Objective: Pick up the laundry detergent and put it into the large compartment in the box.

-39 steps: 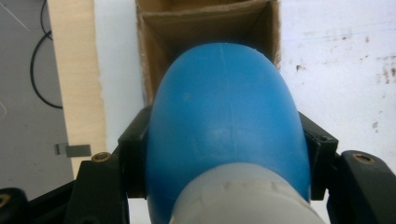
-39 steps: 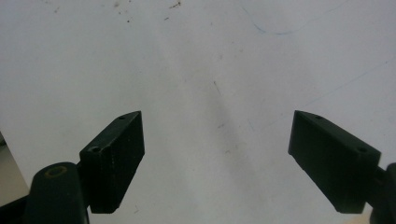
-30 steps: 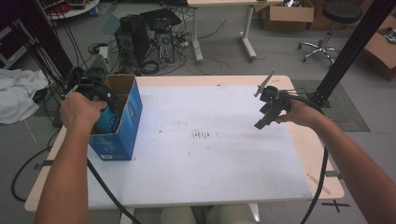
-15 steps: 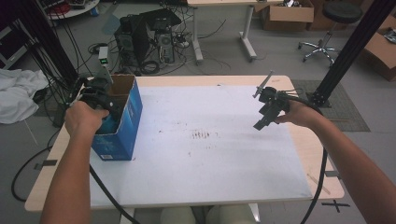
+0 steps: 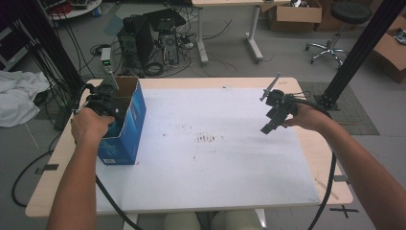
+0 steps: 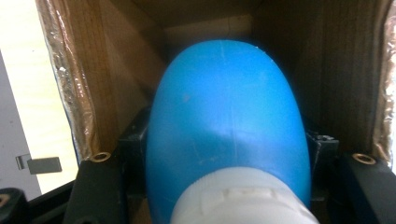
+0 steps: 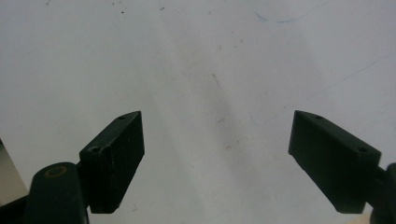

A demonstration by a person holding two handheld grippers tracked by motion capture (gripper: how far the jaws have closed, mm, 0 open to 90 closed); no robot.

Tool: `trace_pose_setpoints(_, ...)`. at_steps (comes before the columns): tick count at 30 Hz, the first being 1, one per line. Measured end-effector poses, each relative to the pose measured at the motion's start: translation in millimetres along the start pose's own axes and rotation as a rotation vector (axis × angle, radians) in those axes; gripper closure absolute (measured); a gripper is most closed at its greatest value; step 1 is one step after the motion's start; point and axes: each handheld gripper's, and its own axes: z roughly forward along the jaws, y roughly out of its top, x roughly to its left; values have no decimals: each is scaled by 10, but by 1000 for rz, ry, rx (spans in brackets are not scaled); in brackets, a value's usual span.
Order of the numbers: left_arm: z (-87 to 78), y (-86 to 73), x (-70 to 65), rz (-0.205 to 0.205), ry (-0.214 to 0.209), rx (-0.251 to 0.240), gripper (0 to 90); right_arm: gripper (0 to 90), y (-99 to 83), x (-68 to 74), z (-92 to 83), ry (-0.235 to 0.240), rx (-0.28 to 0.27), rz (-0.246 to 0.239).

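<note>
- Blue bottle [image 6: 229, 126] with a white cap [image 6: 238, 200] sits pinched between the jaws of the left gripper [image 6: 224, 154], inside the cardboard box [image 5: 125, 120].
- Brown inner walls of the box rise on both sides of the bottle in the left gripper view.
- That blue-sided box stands at the left edge of the white worktop [image 5: 215, 163].
- Over the worktop's right part, the right gripper [image 7: 217, 158] hangs with its jaws spread wide and nothing between them.

Blue bottle [image 6: 229, 130] with white cap, cap end toward camera, clamped between left gripper's jaws inside open blue cardboard box [image 5: 125, 125] standing upright at surface's left edge
</note>
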Motion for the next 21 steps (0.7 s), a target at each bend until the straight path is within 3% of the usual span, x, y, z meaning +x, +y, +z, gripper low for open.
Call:
trace_pose_setpoints(12,-21,-33,76,-52,-38,-39,356,183,8,18,14,5,8,-5)
trace_pose_setpoints(21,-63,-56,83,-56,-54,-61,324,183,16,39,14,5,4,-10)
